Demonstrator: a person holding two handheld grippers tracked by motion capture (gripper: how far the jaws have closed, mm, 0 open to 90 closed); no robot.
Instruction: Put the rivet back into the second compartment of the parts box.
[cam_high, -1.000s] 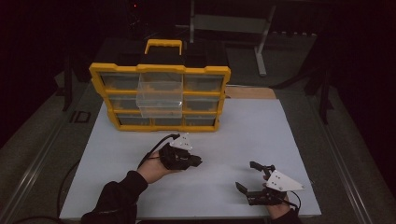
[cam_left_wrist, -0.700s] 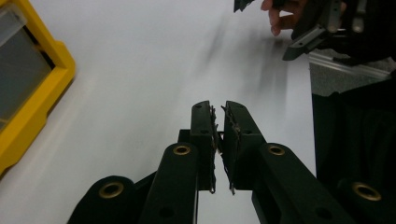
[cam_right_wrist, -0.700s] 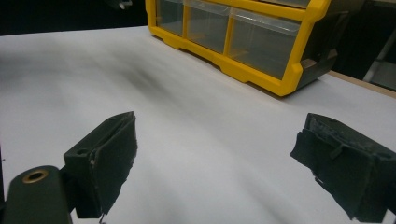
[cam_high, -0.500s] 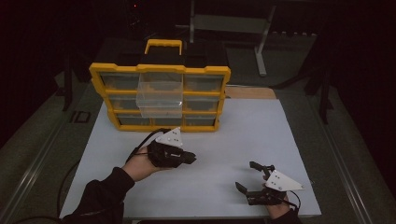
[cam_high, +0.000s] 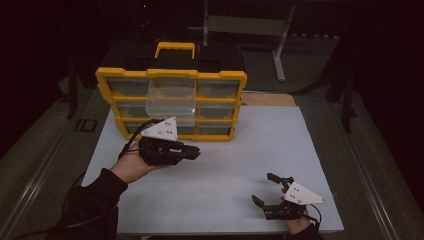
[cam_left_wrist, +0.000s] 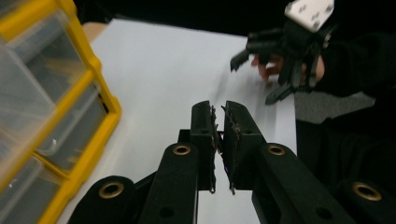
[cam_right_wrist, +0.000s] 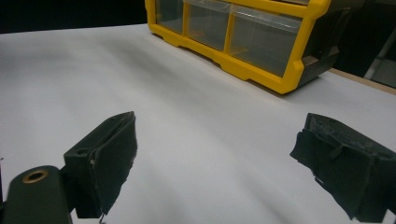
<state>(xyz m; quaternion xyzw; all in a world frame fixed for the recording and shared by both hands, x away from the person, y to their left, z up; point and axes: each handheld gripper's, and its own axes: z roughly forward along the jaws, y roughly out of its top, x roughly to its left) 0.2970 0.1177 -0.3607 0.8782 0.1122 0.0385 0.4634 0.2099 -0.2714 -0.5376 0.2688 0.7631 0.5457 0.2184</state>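
A yellow organiser (cam_high: 240, 80) with clear drawers stands upright at the back of the white table top (cam_high: 265, 140). One clear drawer (cam_high: 171, 100) in its middle column sticks out toward me. My left gripper (cam_high: 195, 152) hovers in front of the organiser, pointing right, shut with nothing visible between its pads (cam_left_wrist: 205, 126). The organiser (cam_left_wrist: 100, 88) lies at the left of the left gripper view, and the other hand's gripper (cam_left_wrist: 261, 70) shows farther off. At the table's front right edge my right gripper (cam_high: 262, 187) rests with its jaws wide open and empty (cam_right_wrist: 215, 140), facing the organiser (cam_right_wrist: 299, 51).
A black box (cam_high: 220, 57) sits behind the organiser, and a grey metal stand (cam_high: 280, 50) rises at the back. A wooden strip (cam_high: 270, 98) borders the white sheet's far right. A black cable (cam_high: 70, 200) trails from the left gripper along the sleeve.
My left hand has lifted its shut gripper off the table and drawn it left, closer to the organiser. The right gripper has stayed put.
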